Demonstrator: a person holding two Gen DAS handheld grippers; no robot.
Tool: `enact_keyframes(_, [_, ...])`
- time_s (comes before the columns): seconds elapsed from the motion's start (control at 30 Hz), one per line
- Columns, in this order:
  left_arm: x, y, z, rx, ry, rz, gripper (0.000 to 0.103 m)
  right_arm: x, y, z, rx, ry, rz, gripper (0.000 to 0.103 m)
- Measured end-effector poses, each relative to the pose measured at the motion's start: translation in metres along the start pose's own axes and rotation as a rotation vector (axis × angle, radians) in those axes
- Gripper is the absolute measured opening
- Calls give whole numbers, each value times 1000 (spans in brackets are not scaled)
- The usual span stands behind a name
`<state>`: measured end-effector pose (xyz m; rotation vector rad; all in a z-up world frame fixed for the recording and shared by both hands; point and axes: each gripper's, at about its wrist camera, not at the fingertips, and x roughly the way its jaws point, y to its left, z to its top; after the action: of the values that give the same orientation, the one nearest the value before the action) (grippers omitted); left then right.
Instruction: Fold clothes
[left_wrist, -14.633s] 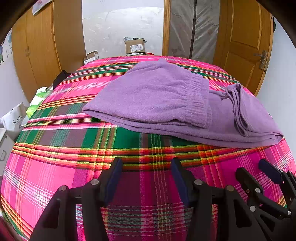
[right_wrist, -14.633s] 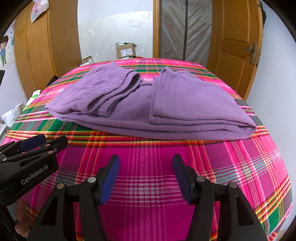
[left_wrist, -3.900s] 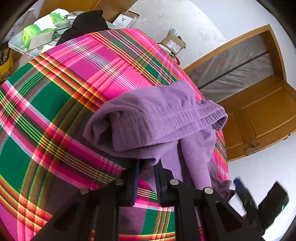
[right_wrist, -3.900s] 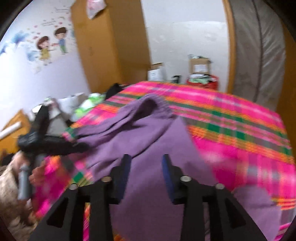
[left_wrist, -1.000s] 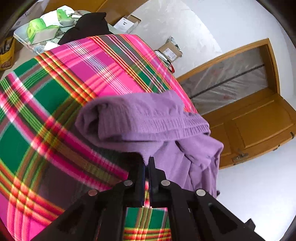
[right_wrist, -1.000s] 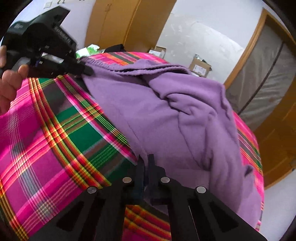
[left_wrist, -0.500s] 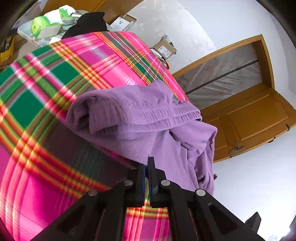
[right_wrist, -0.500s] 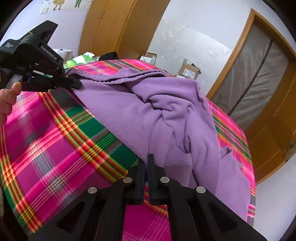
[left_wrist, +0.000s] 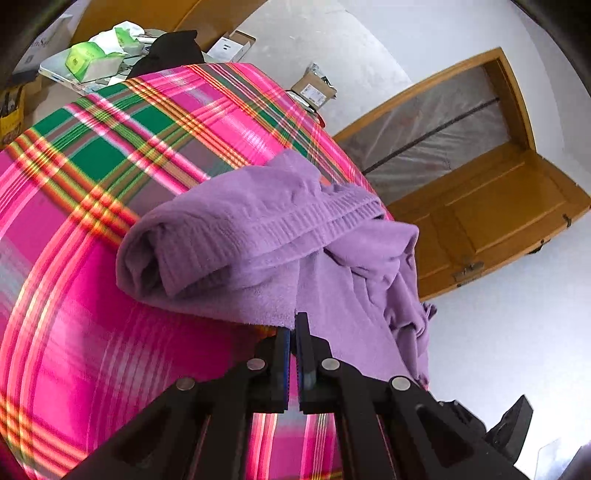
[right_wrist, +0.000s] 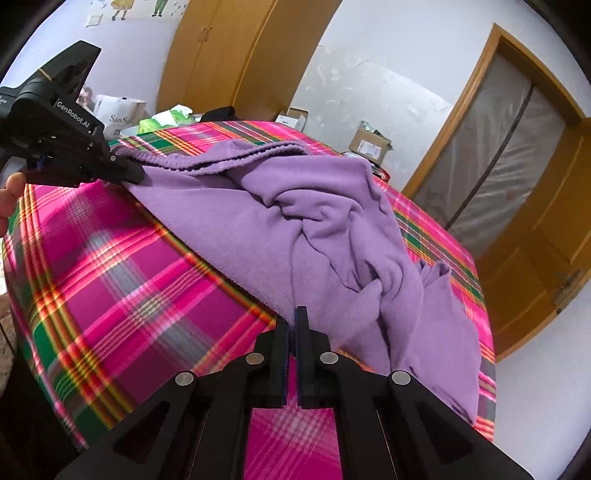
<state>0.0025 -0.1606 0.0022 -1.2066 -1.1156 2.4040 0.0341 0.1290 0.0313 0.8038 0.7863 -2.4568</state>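
A purple fleece garment with a ribbed waistband lies rumpled on the pink and green plaid bed cover. My left gripper is shut on the garment's near edge at the waistband end. My right gripper is shut on the same near edge further along the garment. The edge runs taut between the two grippers. In the right wrist view my left gripper shows at the far left, pinching the cloth, with a hand behind it.
A wooden door and a plastic-covered doorway stand beyond the bed. Cardboard boxes sit on the floor by the far wall. A wardrobe, bags and a green packet stand at the bed's left side.
Both grippers have stayed shut on the garment's edge and pulled it toward the near side of the bed. The garment has spread out and slid nearer.
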Motion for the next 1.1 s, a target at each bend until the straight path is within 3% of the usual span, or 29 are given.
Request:
enact_keyframes(0.2, [-3,2,-22,16,43,4,2,-13,-1,-18,15,15,-8,2])
enact_keyframes(0.57, [-1,-1,-27,66,64,61,3,3,-4,-31,36,79,53,3])
enact_keyframes(0.83, [-26,12,-28,74,20,145,8,12,-19,-26,124,112,208,11])
enact_keyframes(1.1, [-47,21,-12,8,-27,76,23,25,-33,0,256,111,458,22])
